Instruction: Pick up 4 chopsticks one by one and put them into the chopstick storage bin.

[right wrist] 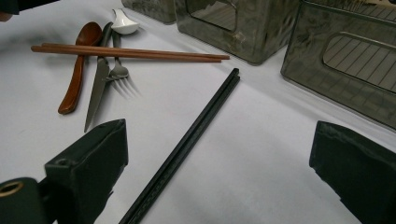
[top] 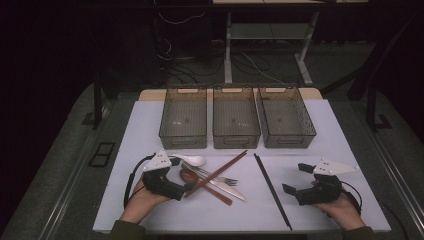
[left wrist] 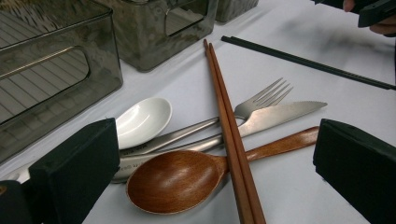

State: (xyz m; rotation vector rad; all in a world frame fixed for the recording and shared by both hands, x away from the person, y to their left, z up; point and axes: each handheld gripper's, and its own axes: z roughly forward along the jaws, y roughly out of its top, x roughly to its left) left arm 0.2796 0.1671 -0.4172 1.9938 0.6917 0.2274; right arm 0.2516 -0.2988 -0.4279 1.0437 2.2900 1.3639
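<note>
Left gripper: my jaws apart, empty, aimed low at the cutlery pile to pick first.
Wooden spoon: nearest, pinned under brown chopsticks.
Right gripper: jaws apart, waiting beside black chopsticks.
Bins: three behind, ready for sorting.

- Bare bench lay open between the black chopsticks and the right tool.
- Three bins walled the far side.
- Piled cutlery crowded the left tool.
</note>
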